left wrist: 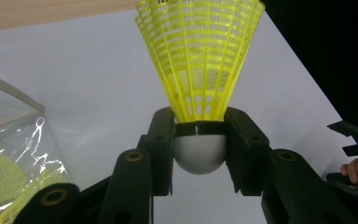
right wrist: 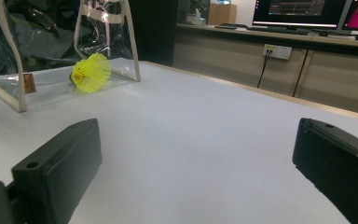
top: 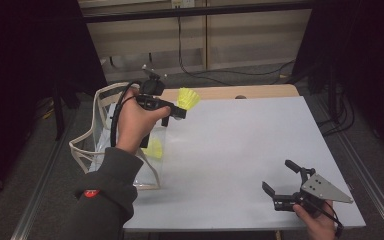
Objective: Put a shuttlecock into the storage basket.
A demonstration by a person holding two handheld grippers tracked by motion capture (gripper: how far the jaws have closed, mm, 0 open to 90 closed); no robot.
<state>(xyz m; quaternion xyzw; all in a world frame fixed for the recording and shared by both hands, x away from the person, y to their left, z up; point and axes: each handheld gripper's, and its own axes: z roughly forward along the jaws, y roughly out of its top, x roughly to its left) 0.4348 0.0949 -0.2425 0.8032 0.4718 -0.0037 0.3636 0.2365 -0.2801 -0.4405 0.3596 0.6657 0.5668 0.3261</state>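
Observation:
My left gripper [top: 179, 111] is raised over the table's far left and is shut on a yellow shuttlecock [top: 188, 98]. In the left gripper view the jaws clamp its grey rounded cork [left wrist: 200, 153], and the yellow skirt [left wrist: 199, 56] fans upward. A clear plastic bag [top: 111, 134] with cream trim stands at the table's left edge, below that hand. A second yellow shuttlecock [top: 153, 148] lies inside the bag, also visible in the right gripper view [right wrist: 91, 73]. My right gripper [top: 280, 181] rests near the front right corner, open, with nothing between its jaws.
The white table top [top: 240, 150] has a wooden strip [top: 230, 92] along its far edge. Black cables [top: 205, 75] run across the floor beyond. Monitors [right wrist: 307, 9] and a counter stand in the background of the right gripper view.

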